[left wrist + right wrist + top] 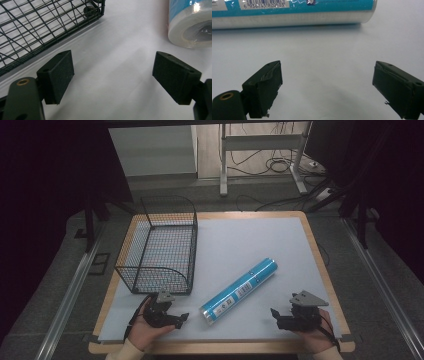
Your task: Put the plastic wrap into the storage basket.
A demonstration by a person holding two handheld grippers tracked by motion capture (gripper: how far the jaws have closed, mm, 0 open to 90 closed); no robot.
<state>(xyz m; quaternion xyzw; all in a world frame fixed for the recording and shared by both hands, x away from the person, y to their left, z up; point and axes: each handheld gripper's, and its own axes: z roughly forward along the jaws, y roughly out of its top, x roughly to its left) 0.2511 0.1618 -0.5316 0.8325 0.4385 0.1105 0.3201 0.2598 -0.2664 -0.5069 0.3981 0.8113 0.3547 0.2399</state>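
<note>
Currently long blue plastic-wrapped roll [240, 291] lies diagonally on the white table [250, 240], beside the black wire-mesh basket [160, 245]. Left gripper [181, 319] and right gripper [274, 315]: jaws apart, empty. Roll's label text unreadable, cropped in both gripper views.

So the wire basket [159, 247] sits on the desk's [280, 232] left side, reaching toward the far left corner. The roll [240, 290] lies diagonally mid-desk, right of the basket, near end closest to the front edge. Left tool [181, 319] sits at the front edge just before the basket, right tool [274, 314] near the front right corner, roll between them.
</note>
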